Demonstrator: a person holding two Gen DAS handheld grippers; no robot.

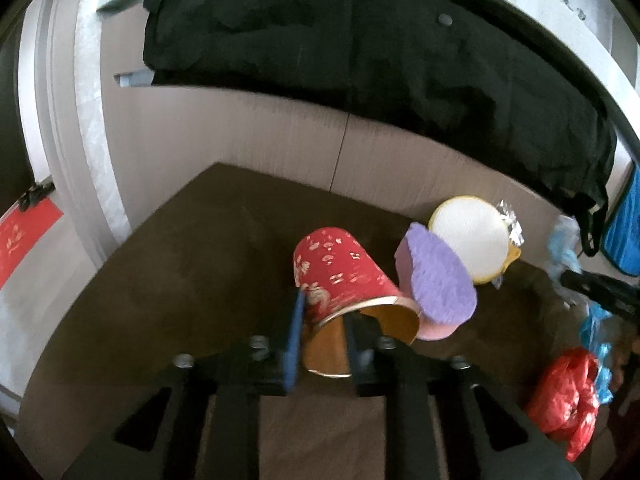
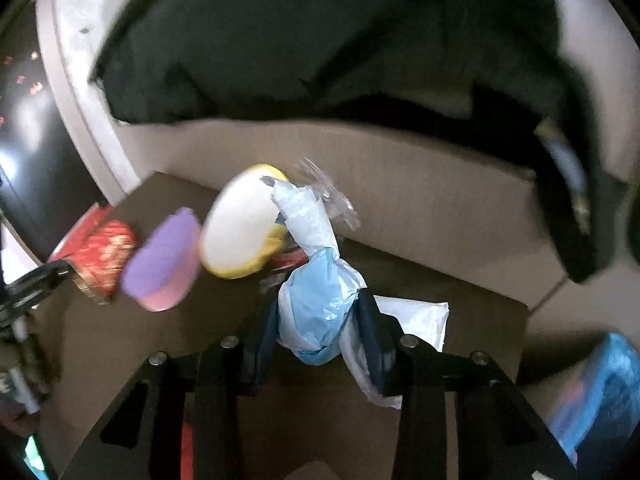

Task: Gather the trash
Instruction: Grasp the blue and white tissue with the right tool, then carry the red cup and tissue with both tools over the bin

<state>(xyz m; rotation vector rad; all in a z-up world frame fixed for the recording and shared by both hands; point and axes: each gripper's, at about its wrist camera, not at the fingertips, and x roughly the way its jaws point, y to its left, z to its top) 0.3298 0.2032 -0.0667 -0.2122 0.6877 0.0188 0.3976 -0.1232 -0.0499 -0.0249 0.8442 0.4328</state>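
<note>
Left gripper (image 1: 322,320) clamped on rim wall of red paper cup (image 1: 344,276), centre table (image 1: 160,280). Right gripper (image 2: 320,320) squeezing blue plastic bag wad (image 2: 316,304), 6 o'clock of yellow-rimmed lid (image 2: 240,224). Risks: thin rim buckles, cup slips; slick film slides out; cup knocks purple sponge (image 1: 438,276) at its 3 o'clock.

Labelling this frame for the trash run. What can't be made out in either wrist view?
- Left wrist: inside of the red paper cup, hidden by its wall and the left gripper.
- Right wrist: whether the right gripper presses the blue plastic bag; blurred.
- Right wrist: item behind the yellow-rimmed pad, mostly covered by pad and bag.
- Left wrist: red plastic bag, half behind the gripper body, dark.
- Both: clear wrapper, too blurred to identify.
</note>
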